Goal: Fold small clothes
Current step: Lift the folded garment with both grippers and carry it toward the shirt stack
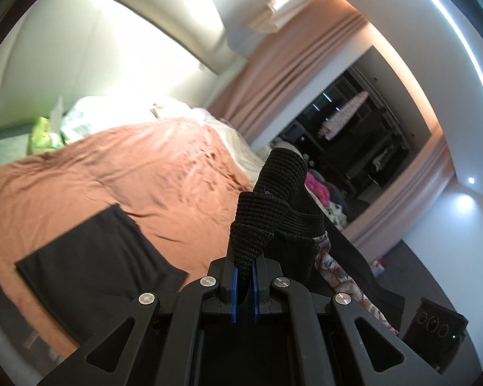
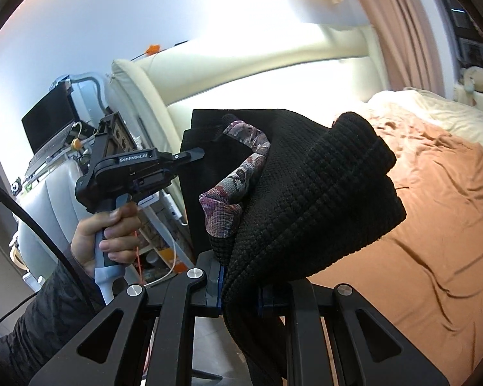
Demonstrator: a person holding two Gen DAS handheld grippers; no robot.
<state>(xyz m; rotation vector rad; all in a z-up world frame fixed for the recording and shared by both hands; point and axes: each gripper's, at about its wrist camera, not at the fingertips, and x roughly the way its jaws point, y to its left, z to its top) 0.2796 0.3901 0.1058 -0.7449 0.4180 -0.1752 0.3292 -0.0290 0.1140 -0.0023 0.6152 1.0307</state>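
1. Left wrist view: left gripper clamped on black knit garment, frame centre.
2. Right gripper pinches its other edge, garment airborne.
3. Step: lifting to spread. Next: lay flat on orange bedspread, beside folded black cloth lower left.

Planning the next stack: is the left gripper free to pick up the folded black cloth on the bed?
Probably not: the left gripper is shut on the black knit garment. The folded black cloth lies uncovered on the bedspread.
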